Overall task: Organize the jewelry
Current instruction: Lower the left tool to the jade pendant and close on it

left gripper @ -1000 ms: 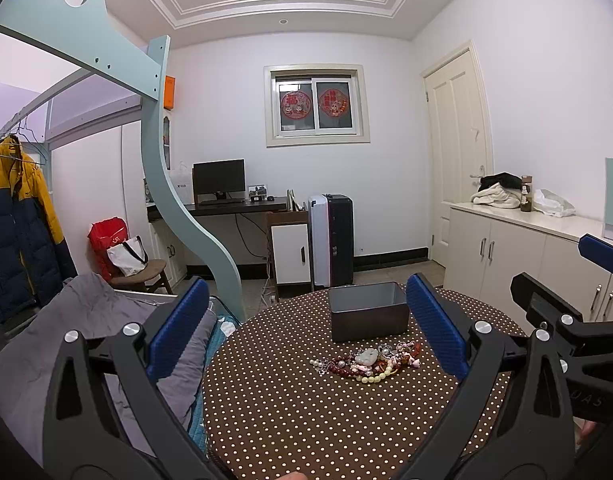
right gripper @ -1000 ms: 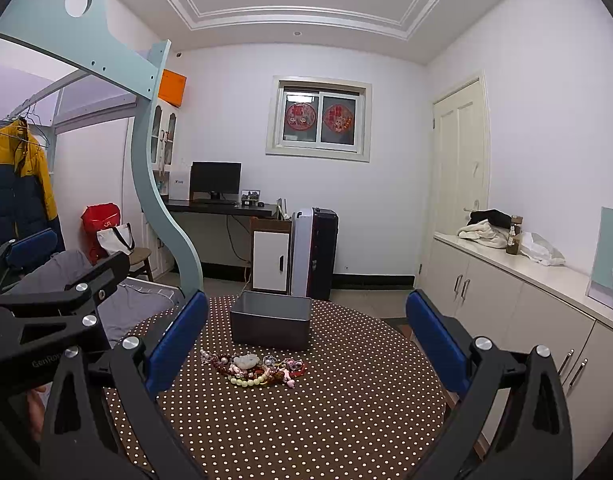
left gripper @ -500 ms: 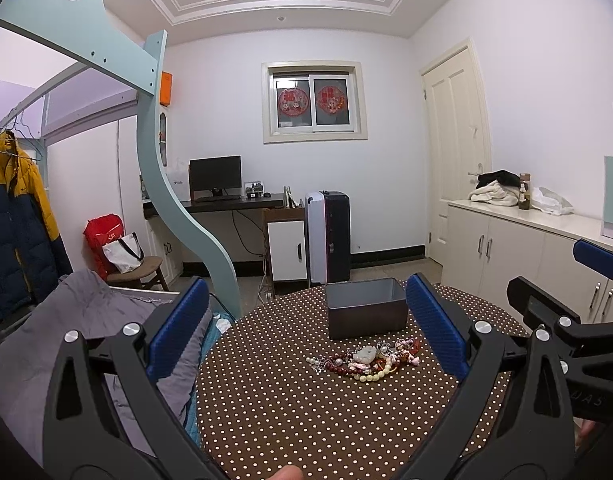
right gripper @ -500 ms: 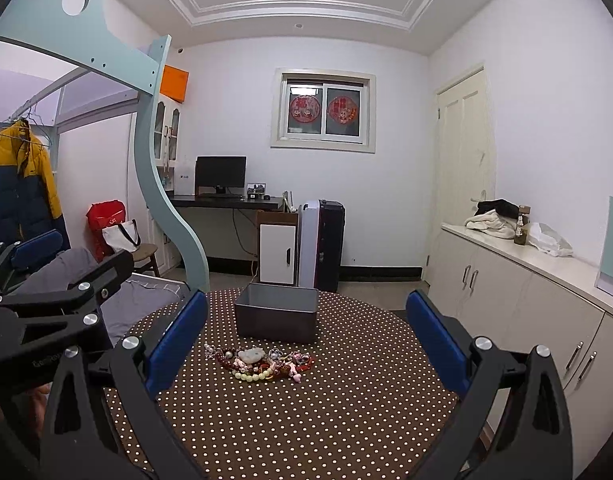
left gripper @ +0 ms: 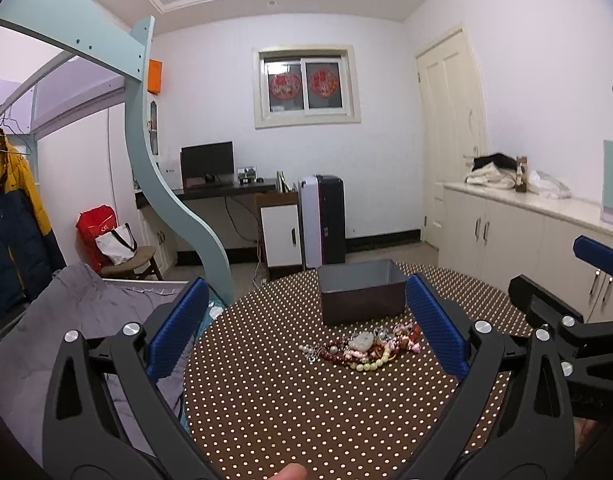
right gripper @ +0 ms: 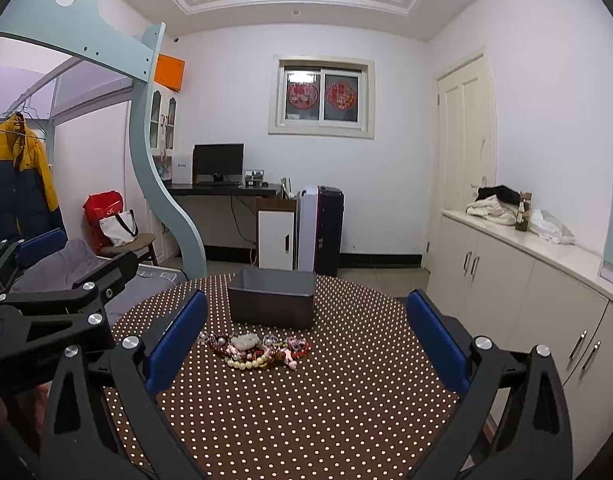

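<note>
Left wrist view: jewelry pile [left gripper: 366, 346] partly hidden behind wide-apart, empty jaws; right likewise.

Bg: monitor [right gripper: 218, 159] sat on desk [right gripper: 226, 190]; yellow/navy jacket [right gripper: 18, 184] hung at left; door [right gripper: 464, 152] & cabinets [right gripper: 506, 276] stood at right.

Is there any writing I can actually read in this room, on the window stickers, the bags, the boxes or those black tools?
Nothing here reads clearly.
Red window decorations: patterned, perhaps characters; too blurred.
Red bag: pale mark, too small.
White box on the desk: small dark logo, unreadable.
Left gripper seen from the right wrist: faint embossed lettering, illegible.
Right gripper seen from the left wrist: faint raised letters, illegible.
Jewelry pile and grey box: no text.
</note>
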Available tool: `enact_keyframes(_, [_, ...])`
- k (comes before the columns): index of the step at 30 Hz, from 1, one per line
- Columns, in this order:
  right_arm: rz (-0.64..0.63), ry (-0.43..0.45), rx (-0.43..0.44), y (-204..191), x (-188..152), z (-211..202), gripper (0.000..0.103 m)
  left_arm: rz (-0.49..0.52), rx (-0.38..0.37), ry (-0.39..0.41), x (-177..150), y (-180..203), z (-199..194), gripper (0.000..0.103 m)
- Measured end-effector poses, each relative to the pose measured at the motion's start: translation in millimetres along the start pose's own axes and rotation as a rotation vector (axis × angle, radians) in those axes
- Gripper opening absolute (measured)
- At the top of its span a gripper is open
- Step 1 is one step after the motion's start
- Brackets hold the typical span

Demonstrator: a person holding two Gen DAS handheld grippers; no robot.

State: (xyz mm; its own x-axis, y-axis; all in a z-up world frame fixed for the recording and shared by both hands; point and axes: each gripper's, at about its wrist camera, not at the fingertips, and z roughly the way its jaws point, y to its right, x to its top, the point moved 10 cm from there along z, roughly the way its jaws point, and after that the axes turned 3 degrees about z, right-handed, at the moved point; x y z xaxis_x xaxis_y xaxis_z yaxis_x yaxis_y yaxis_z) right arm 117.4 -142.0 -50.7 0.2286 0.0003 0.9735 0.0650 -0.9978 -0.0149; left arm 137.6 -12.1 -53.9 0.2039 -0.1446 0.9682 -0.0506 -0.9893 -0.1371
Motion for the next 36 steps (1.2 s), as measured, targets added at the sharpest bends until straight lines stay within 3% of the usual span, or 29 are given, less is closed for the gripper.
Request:
enact_keyframes(5, [0.033,-0.038,0.006,12.0,-10.2,12.6,0.096,0.001,-0.013,-0.075,-16.4,4.6,21.2,0.097])
enact_keyframes(11, [0.075,-0.126,0.023,24.1,-32.3,37.5,0.096,0.011,-0.039,-0.232,-57.0,1.4,59.2,0.097])
enact_keyframes(18, [0.136,-0.274,0.083,29.8,-65.9,75.0,0.096,0.015,-0.144,-0.447,-119.0,15.2,104.1,0.097])
enact_keyframes(21, [0.128,-0.32,0.077,28.2,-76.0,86.2,0.096,0.0,-0.173,-0.499,-133.4,19.1,117.9,0.097])
enact_keyframes(28, [0.12,-0.386,0.079,34.3,-95.0,104.9,0.096,-0.035,-0.226,-0.503,-127.6,28.9,142.2,0.092])
enact_keyframes(32, [0.11,-0.4,0.08,41.3,-96.2,114.8,0.096,0.017,-0.268,-0.52,-126.4,48.3,163.3,0.078])
enact_keyframes(36, [0.113,-0.414,0.084,44.7,-95.2,124.0,0.096,0.05,-0.289,-0.546,-127.5,62.1,182.7,0.071])
